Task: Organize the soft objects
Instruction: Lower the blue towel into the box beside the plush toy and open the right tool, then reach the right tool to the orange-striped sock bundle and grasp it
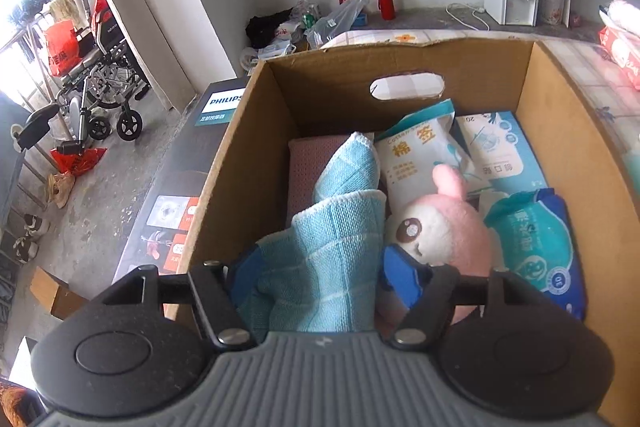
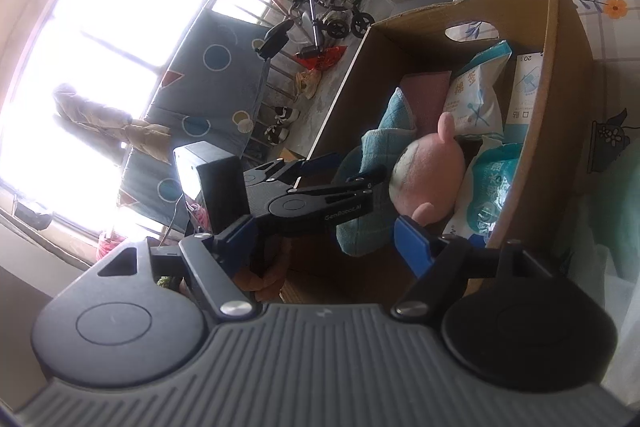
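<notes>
Two labels read clearly: "PHILIPS" [image 1: 221,101] at mid-left, "棉签" on a pack [image 1: 414,155]. Left gripper [image 1: 316,275] spread around the towel [image 1: 320,243] in the box [image 1: 576,163]; right gripper [image 2: 324,247] spread, empty.

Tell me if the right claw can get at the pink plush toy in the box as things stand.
Probably yes: the plush toy lies uncovered in the open cardboard box, just ahead of the open right claw, though the left claw crowds its side.
</notes>
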Tool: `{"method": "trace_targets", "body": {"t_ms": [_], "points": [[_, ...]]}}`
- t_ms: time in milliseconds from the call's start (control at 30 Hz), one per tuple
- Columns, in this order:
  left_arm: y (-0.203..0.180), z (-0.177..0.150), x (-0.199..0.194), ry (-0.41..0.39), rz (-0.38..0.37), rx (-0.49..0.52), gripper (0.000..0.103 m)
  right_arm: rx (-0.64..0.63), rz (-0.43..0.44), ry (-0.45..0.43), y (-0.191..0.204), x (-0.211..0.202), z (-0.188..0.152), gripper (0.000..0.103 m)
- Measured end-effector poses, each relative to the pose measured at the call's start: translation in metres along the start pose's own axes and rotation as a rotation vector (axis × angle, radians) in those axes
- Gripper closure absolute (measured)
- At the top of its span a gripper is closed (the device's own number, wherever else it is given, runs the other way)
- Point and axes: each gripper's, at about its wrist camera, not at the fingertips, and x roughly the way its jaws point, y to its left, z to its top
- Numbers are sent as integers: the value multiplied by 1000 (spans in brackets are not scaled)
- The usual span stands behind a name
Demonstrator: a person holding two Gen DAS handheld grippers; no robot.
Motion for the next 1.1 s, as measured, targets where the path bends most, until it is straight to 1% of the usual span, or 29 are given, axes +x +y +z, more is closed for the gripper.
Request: {"method": "trace_targets", "body": {"t_ms": [67, 167, 200, 267, 367, 433, 533, 567, 633, 700, 733, 800, 967, 1100], "points": [[3, 1, -8, -17, -24, -40, 34, -2, -4, -19, -2, -6, -4, 25], [7, -2, -18, -18, -78, -104, 37, 10, 4, -53, -5, -18, -10, 25], [8, -4, -21, -14, -100, -128, 41, 13, 7, -66, -7, -23, -12, 25], [9, -9, -26, -2, -142, -170, 46, 17, 6, -96, -10, -31, -18, 24], [9, -18, -35, -4, -181, -221, 46, 16, -11, -147, -12, -45, -29, 23], [6, -24, -47, -35, -199, -242, 46, 7, -49, -182, -13, -53, -39, 23], [-4, -28, -65, -77, -232, -261, 40, -23, -126, -230, -13, -61, -55, 21], [-9, -29, -71, -90, -246, -262, 36, -28, -146, -245, -13, -64, -60, 20], [-21, -29, -83, -128, -262, -251, 33, -33, -177, -272, -15, -70, -68, 18], [-34, -31, -94, -166, -271, -231, 23, -37, -202, -302, -15, -76, -76, 16], [-42, -32, -100, -188, -280, -222, 21, -40, -214, -320, -16, -81, -80, 13], [-56, -33, -109, -216, -302, -204, 16, -43, -235, -350, -16, -89, -88, 13], [-97, -37, -126, -255, -362, -147, 10, -74, -318, -418, -13, -116, -108, 11], [-132, -42, -135, -261, -447, -103, 9, -91, -376, -478, -10, -140, -126, 10]]}}
